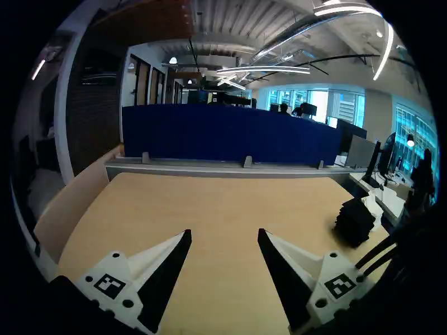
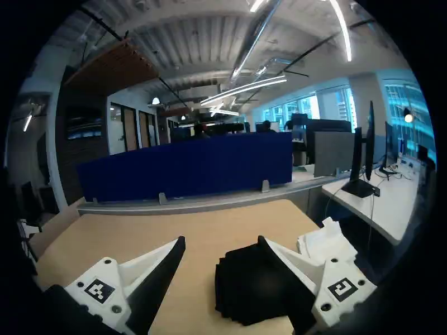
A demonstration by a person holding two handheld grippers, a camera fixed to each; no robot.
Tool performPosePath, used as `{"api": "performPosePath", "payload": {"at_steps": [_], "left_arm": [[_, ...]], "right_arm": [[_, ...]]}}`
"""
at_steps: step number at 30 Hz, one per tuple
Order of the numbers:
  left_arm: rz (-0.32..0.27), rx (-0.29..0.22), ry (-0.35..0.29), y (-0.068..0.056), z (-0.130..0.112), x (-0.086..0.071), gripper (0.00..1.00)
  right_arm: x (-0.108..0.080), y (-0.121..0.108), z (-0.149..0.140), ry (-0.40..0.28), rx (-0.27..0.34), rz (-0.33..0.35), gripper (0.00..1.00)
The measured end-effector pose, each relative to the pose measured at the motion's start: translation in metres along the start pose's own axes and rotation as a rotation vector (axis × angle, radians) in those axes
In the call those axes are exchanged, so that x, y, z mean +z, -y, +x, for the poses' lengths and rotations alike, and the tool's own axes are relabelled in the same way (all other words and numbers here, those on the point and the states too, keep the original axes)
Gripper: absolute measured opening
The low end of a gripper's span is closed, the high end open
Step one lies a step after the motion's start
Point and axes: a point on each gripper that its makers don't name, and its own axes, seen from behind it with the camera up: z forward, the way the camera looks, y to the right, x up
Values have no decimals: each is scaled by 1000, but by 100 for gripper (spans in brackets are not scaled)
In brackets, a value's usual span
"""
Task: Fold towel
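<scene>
A stack of folded black towels (image 2: 254, 287) lies near the right edge of the wooden table (image 2: 167, 229). My right gripper (image 2: 220, 248) hangs open just above and in front of it, its right finger over the stack's near side. In the left gripper view the same black stack (image 1: 354, 220) sits far to the right on the table (image 1: 223, 201). My left gripper (image 1: 223, 240) is open over bare wood with nothing between its fingers.
A blue divider panel (image 1: 223, 137) runs along the table's far edge. White folded cloths (image 2: 327, 240) lie just right of the black stack. Beyond the right edge is a neighbouring desk with monitors (image 2: 363, 151).
</scene>
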Motion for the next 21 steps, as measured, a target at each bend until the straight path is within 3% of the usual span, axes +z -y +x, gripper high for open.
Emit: {"api": "performPosePath", "payload": {"at_steps": [12,21], "left_arm": [[69,38,-234,18,63,0,88],[91,95,-338,25,86,1,88]], "right_arm": [[-5,29,18,-58,-76,22,100],[-3,41,28,-94,-121,5,100]]}}
